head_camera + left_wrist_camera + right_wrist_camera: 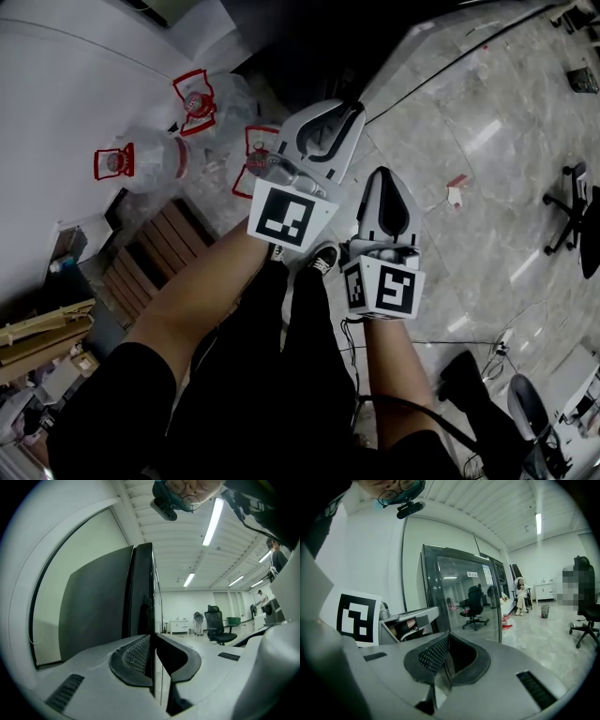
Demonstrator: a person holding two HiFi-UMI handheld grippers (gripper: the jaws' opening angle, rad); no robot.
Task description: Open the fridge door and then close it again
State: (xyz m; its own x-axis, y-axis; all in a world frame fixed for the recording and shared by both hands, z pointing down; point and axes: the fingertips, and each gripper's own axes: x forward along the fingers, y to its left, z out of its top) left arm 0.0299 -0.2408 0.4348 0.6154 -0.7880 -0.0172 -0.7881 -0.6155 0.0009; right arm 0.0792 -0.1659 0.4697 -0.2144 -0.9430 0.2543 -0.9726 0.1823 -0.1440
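The fridge [140, 592] is a tall black cabinet, seen edge-on straight ahead in the left gripper view. In the right gripper view its glass door [461, 595] stands shut and mirrors the room. In the head view only its dark top [309, 47] shows, beyond both grippers. My left gripper [349, 111] [153, 638] is held out in front of my legs with its jaws shut and nothing between them. My right gripper [382, 176] [447, 638] sits just right of it, also shut and empty. Neither touches the fridge.
Large water jugs with red handles [194, 97] [115, 161] stand on the floor left of the fridge, beside a wooden pallet [150, 251]. A black cable [469, 56] runs across the tiled floor. An office chair [572, 211] stands to the right, and people are further back.
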